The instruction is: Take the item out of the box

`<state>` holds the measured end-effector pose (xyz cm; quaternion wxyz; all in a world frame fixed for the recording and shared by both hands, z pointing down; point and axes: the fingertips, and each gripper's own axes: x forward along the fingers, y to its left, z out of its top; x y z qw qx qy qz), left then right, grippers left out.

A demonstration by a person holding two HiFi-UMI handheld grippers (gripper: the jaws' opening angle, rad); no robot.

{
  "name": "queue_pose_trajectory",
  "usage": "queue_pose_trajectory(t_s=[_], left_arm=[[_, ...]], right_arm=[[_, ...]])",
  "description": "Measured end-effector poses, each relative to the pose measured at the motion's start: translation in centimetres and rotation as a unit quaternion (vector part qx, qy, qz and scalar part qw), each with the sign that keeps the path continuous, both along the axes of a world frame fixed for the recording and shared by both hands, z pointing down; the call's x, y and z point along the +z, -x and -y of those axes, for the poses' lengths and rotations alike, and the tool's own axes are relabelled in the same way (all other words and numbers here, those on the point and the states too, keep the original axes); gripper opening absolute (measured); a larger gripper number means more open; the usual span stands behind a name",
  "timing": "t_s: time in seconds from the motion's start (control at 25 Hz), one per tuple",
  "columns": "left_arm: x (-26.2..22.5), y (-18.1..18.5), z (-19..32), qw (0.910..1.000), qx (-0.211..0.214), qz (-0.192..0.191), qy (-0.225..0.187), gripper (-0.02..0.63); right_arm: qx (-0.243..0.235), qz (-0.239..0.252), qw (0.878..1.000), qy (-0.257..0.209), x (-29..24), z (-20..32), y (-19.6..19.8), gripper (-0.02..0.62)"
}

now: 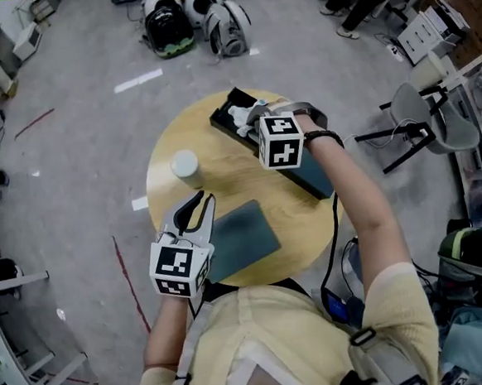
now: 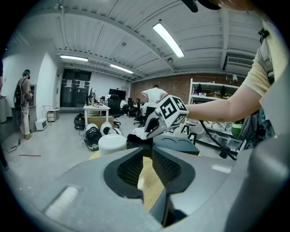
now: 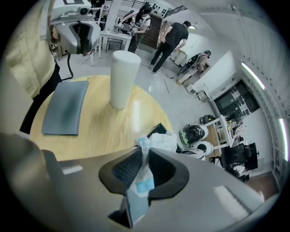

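Observation:
A long black box (image 1: 310, 178) lies on the far right of the round wooden table (image 1: 166, 193). Over its far end, my right gripper (image 1: 247, 116) is shut on a white, crinkled plastic-wrapped item (image 1: 240, 119). In the right gripper view the wrapper (image 3: 144, 174) is pinched between the pads of that gripper (image 3: 144, 154), the rest of the item (image 3: 161, 140) bunching over the box's corner (image 3: 158, 129). My left gripper (image 1: 204, 200) hovers over the table's near left, a narrow gap between its jaws (image 2: 147, 152) and nothing in them.
A flat dark grey-green lid (image 1: 240, 239) lies at the table's near side. A white cup (image 1: 185, 165) stands at the left. Helmets (image 1: 169, 23) sit on the floor beyond the table, a chair (image 1: 418, 115) stands to the right, and people work at desks far off.

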<state>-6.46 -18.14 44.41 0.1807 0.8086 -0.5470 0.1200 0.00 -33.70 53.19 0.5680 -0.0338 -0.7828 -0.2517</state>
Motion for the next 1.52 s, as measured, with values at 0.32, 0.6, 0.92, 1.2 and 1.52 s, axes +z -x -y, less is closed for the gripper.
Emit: queue_pose_trajectory(t_s=[0.32,0.6,0.92,1.2,1.52], left_arm=[[-0.8,1.1,0.0,0.9996,0.019,0.009,-0.018,0.070],[-1.4,2.1,-0.5,0.9992,0.024,0.016,-0.029,0.069],[-1.5,3.8,-1.2,0.9992,0.018,0.018,-0.031,0.069],[-1.6,4.6,-1.9,0.9993,0.011,0.019,-0.030,0.069],[-1.0,5.4,-2.7,0.9996,0.002,0.021,-0.021,0.069]], right_arm=[[0.030,0.010,0.999,-0.023,-2.1,-3.0,-1.7,0.057],[0.049,0.043,0.997,-0.037,-4.3,-6.4,-2.4,0.057],[0.066,0.075,0.994,-0.035,-5.3,-10.5,-2.1,0.057],[0.079,0.086,0.992,-0.042,-5.0,-13.6,-2.9,0.057],[0.107,0.111,0.988,-0.029,-4.9,-16.6,-3.6,0.056]])
